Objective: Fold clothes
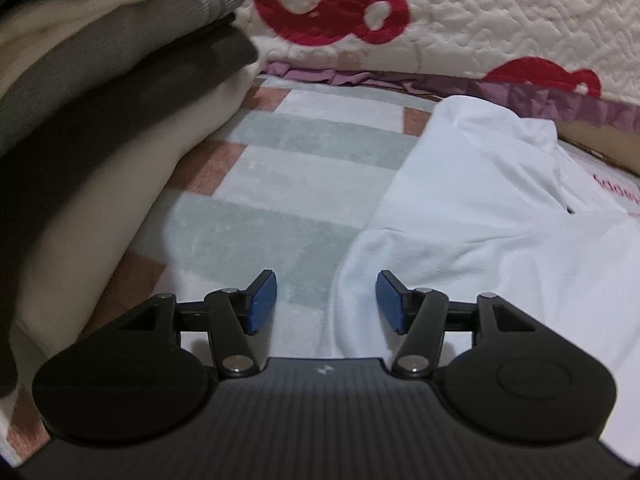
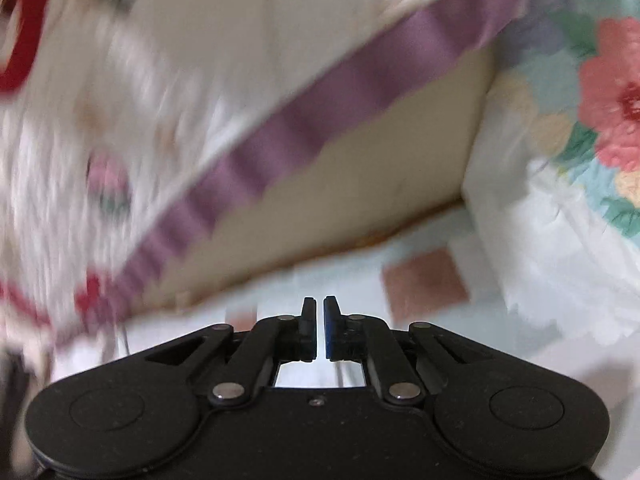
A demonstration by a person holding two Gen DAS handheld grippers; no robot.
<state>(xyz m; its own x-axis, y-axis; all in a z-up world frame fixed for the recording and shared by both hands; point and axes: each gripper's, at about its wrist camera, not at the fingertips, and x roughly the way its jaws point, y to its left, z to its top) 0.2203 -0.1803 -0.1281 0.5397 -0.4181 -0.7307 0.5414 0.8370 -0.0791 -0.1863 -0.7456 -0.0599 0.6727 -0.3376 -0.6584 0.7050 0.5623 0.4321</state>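
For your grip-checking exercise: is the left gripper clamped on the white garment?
No, the left gripper stands open, pads apart over the white garment's edge.

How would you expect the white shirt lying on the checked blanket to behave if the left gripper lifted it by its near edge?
The white shirt would probably go floppy and drape, since it already lies in soft wrinkles. It looks thin, so likely light. The open left gripper might pinch the plush checked blanket along with it, as the edge lies flat on it.

Soft even indoor light; right wrist view heavily motion-blurred, both fisheye-bent at edges.
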